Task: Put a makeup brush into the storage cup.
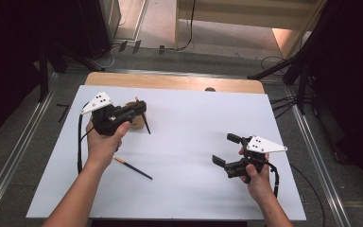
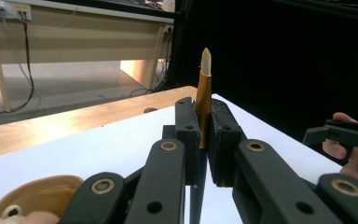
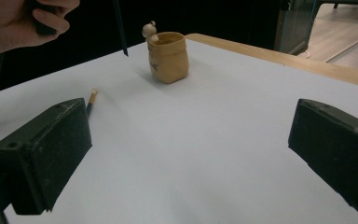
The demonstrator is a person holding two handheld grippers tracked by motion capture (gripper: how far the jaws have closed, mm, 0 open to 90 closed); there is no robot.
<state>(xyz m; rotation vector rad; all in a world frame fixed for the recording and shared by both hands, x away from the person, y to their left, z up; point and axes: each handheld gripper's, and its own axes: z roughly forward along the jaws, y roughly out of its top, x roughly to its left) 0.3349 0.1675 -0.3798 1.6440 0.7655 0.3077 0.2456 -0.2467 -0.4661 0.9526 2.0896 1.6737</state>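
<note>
My left tongs [image 2: 204,140] are clamped on a paintbrush [image 2: 203,100], gripped partway along its orange ferrule with the pale bristle tip up and the dark handle hanging below. In the high view they sit at the far left of the bench [image 1: 194,142], just beside a small tan sack-shaped pot [image 3: 168,57]. My right tongs [image 3: 191,154] stand wide and empty, well apart at the near right. A second brush [image 1: 132,168] lies flat on the sheet near my left forearm.

Risks, as I judge them: the grip is narrow and on a smooth, tapered part, so the brush could slide or swing between the pads if I tilt the hand. If the pot is the goal, its mouth is small and a little figure perches on the rim; a handle tip arriving off-centre could catch the rim and tip the light pot. My left forearm could also roll the loose brush.

Surface: a plain, matte white sheet over a wooden top, whose bare edge shows along the far side. Room: dark curtains and stand legs at both sides, grey floor with metal rails and cables, pale wooden furniture beyond.
</note>
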